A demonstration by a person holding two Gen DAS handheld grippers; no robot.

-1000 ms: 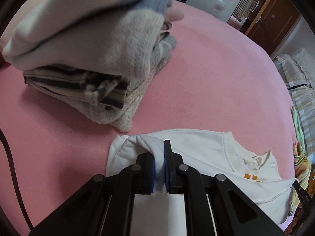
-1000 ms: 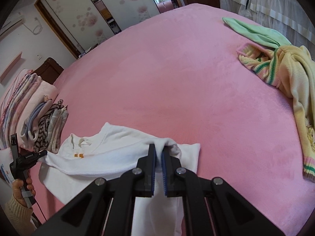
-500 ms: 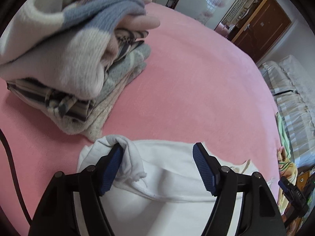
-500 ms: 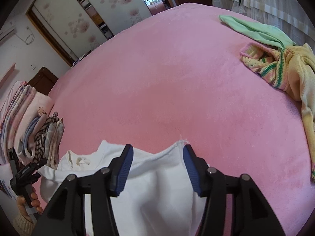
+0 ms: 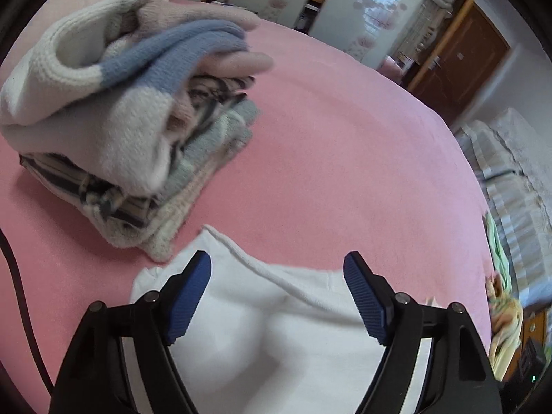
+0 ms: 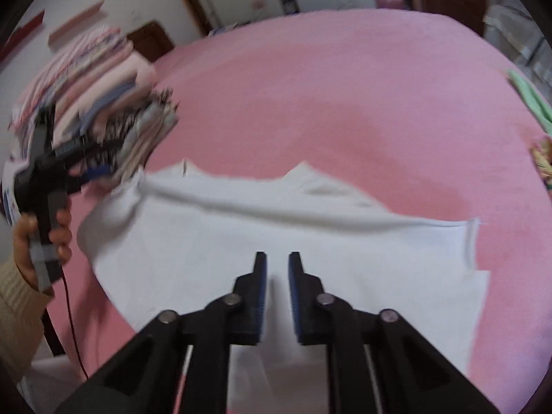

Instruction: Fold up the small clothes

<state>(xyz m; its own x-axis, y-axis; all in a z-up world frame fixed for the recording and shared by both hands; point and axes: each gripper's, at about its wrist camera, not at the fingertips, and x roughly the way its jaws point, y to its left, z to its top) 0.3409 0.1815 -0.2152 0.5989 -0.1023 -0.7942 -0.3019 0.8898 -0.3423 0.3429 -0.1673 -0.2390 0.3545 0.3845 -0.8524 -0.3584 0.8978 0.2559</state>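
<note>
Left wrist view, upper left of frame: a stack of folded clothes (image 5: 114,131) sits on the pink bed (image 5: 345,158), a cream and blue knit on top, striped items beneath. Lower centre: the white garment (image 5: 276,317) lies flat on the bed, its near corner just beside the stack. The left gripper (image 5: 277,265) stands wide, nothing between its blue pads, poised over the garment; contact cannot be confirmed. Right edge: unfolded coloured clothes (image 5: 500,296), cut off by the frame.

Right wrist view, left side: the person's hand (image 6: 41,238) grips the left tool's handle, blurred. The white garment (image 6: 241,241) spreads across the centre, a folded ridge along its far side. Lower centre: the right gripper (image 6: 277,262) is narrowed to a small gap, holding nothing, over the cloth. Whole frame motion-blurred; no containers in view
</note>
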